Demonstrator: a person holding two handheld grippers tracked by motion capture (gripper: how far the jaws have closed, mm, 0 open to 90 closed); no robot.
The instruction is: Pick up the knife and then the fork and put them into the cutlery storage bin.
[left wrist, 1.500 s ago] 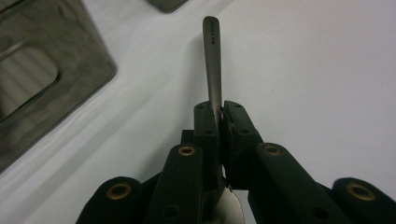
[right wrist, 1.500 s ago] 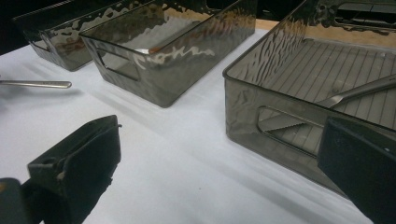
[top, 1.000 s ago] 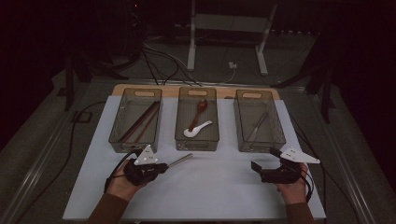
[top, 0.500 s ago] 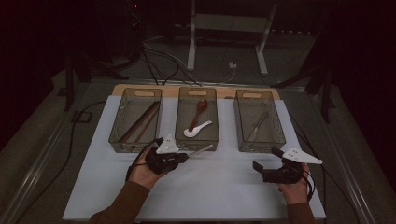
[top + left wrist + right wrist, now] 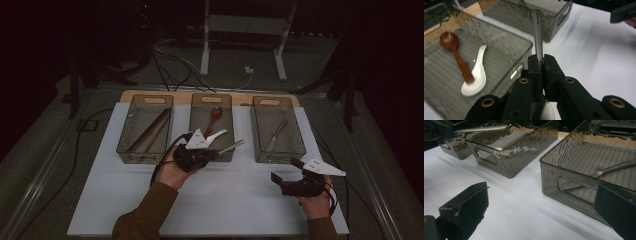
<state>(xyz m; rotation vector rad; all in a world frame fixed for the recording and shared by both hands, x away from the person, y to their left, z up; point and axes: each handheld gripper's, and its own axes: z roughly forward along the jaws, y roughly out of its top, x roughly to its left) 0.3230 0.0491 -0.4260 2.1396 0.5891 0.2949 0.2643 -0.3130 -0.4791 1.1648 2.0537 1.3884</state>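
High view showed the left tool (image 5: pixel 216 152) clamped on a metal utensil (image 5: pixel 231 147), seemingly sorting cutlery; right tool (image 5: pixel 284 171) gaped empty.

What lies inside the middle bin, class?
Inside the middle bin: a brown wooden spoon and a white ceramic spoon. The left gripper covers its front end in the high view.

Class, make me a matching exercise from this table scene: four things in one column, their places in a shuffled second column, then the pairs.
Things:
1. chopsticks
2. white spoon
3. knife
4. metal utensil

Places:
A. right bin
B. left gripper
C. left bin
D. middle bin, beside the wooden spoon

Pairs: 1-C, 2-D, 3-A, 4-B
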